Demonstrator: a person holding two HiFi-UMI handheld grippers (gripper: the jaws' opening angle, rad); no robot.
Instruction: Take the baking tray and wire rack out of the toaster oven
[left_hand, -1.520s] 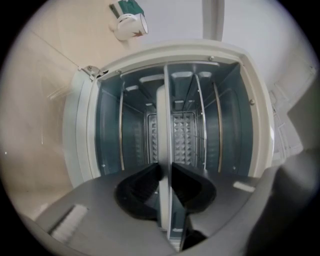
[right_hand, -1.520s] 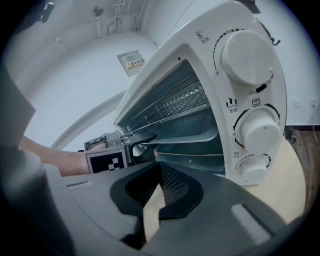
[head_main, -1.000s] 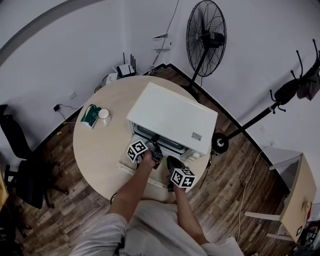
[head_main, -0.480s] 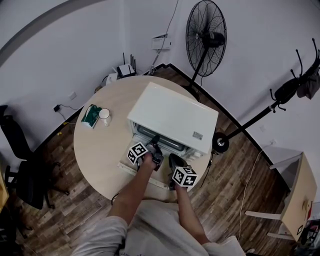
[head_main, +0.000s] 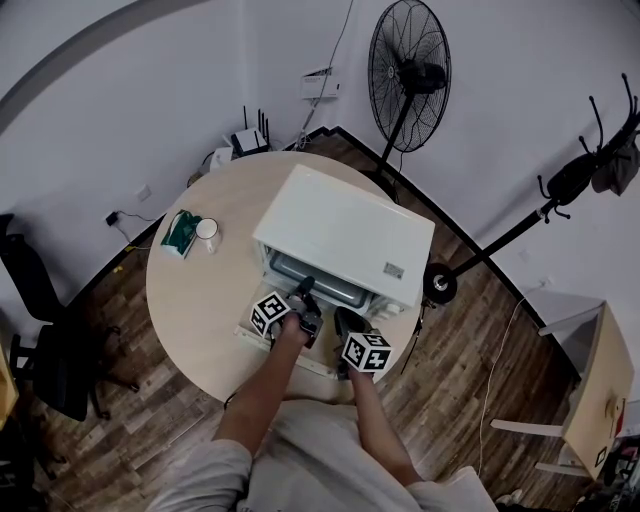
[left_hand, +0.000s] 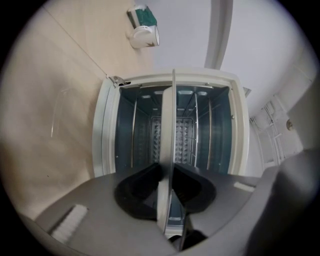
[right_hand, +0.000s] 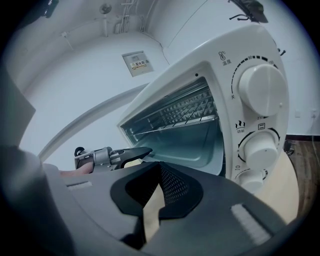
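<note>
With left tongs (left_hand: 167, 185) clamped on the near lip of the baking tray (left_hand: 168, 125) poking out of the toaster oven (head_main: 345, 235), just slide it out straight and level, below the wire rack (right_hand: 187, 111), keeping the closed-up, empty right tongs (right_hand: 159, 192) clear.

Both the left claw (left_hand: 168, 172) and the right claw (right_hand: 156, 172) are grey plastic shells with black pads (right_hand: 172, 187), mesh-textured up close. Each carries a white cube (head_main: 365, 352) of black square markers. The person's wearing a pale short-sleeved top (head_main: 300, 455).
</note>
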